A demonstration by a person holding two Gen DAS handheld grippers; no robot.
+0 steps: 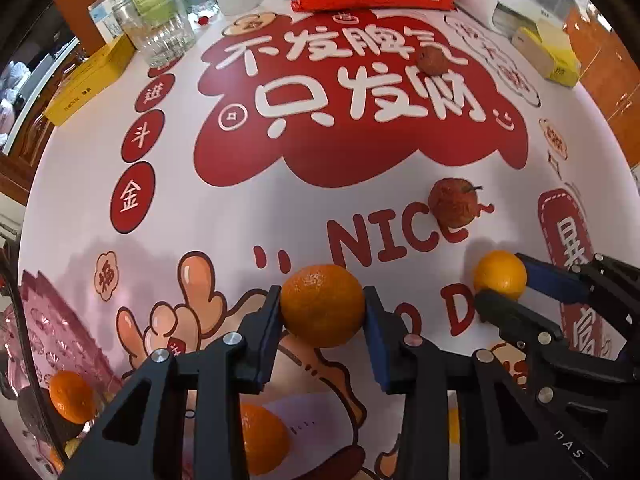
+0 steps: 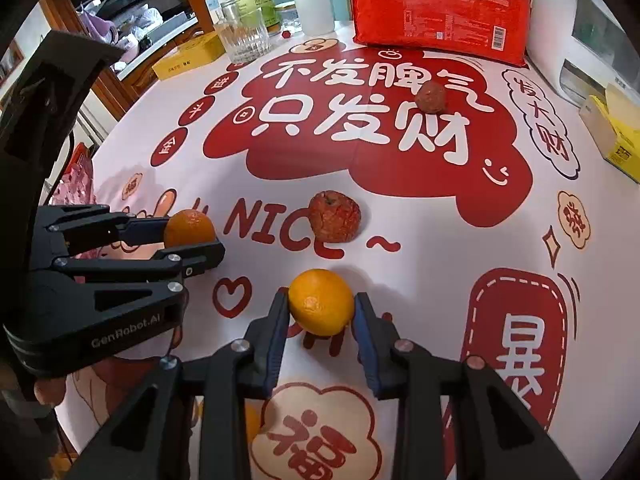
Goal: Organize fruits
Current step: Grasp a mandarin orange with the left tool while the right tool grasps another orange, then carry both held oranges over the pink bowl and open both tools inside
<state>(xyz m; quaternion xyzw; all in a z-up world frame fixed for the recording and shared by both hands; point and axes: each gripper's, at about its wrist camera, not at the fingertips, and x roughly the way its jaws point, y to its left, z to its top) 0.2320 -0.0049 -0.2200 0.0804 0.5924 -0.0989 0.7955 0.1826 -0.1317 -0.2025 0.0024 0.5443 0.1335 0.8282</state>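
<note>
Orange mandarin (image 1: 322, 306), stem scar at 12 o'clock, sat pinched in left gripper (image 1: 324, 312); right gripper (image 2: 321, 312) clamped another mandarin (image 2: 321, 302), scar facing the camera.

Two oranges (image 2: 321, 301) (image 2: 189, 227) side by side (on tablecloth (image 2: 420, 248)), shrivelled fruit (image 2: 335, 216) behind.

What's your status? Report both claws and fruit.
Left claw shut on mandarin. Right claw shut on orange. Both fruits on tablecloth. Wrinkled red fruit beyond, clear.

"NICE" on tablecloth (image 2: 440, 240)
</note>
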